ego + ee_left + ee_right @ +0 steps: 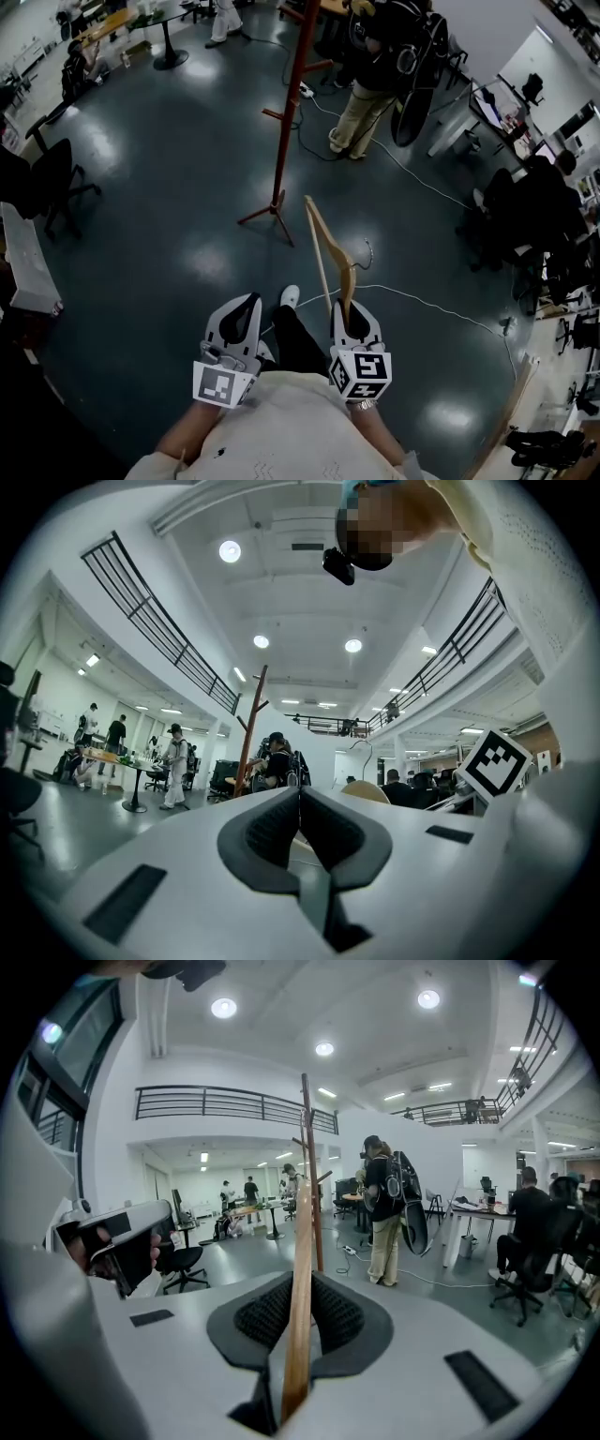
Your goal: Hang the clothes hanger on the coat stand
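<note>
While the right tool (298, 1321) has its jaws pinched on one arm of the pale wooden clothes hanger with a thin wire hook (325, 246), the left tool (300, 829) has its jaws pressed together on nothing. Both tools are held low in front of the person, side by side. The hanger rises up and forward out of the right tool, above the dark grey floor (159, 197). The tall red-brown coat stand with upward-slanting pegs (292, 94) is ahead and a little to the left, well apart from the hanger, so the hanging itself looks not yet begun.

The grip sits near the end of one arm, far from the hook. The hanger could therefore swivel between the pads as it is lifted, leaving the hook badly turned for a peg. A white cable (422, 302) crosses the floor near the feet and could snag a step toward the stand. A standing person with a dark backpack (380, 66) is just beyond the stand, within range of a careless swing.

Only the head view shows the hanger's whole outline, its hook and the stand's splayed foot. The right gripper view shows the wood edge-on between the pads, nearly in line with the pole, and the stand's top, which the head view cuts off. The left gripper view shows that this tool is empty.
</note>
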Tool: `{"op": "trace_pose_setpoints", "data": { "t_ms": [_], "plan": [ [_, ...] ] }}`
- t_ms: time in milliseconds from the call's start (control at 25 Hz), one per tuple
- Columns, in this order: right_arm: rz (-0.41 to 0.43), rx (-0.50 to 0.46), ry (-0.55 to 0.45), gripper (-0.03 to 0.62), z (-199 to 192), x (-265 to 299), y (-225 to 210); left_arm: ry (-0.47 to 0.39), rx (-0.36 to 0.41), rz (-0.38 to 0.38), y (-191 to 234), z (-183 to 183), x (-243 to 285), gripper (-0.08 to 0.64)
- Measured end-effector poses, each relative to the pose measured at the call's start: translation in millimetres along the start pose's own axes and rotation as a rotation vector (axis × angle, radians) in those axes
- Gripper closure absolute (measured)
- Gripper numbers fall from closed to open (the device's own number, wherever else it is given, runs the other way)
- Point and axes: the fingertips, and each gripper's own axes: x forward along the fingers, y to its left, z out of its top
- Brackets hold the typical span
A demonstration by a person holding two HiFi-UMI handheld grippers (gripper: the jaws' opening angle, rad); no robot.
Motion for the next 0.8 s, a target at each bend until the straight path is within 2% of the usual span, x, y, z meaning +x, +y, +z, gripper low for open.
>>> {"op": "trace_pose_setpoints", "data": {
  "t_ms": [320,440,640,800],
  "plan": [
    [0.018,-0.006,-0.018,0.525,22,57,-2,0.021,0.022,0.07,44,-6,13,0.548],
    [0.005,-0.016,-0.009,0.525,30,86,-7,0.03,-0.007,0.103,66,-6,28,0.548],
    [-0.013,0.012,0.02,0.525,33,137,-15,0.085,0.002,0.106,103,-24,62,0.548],
    [-0.044,0.018,0.044,0.525,39,176,-40,0.089,-0.009,0.101,117,-28,105,0.548]
  ]
}}
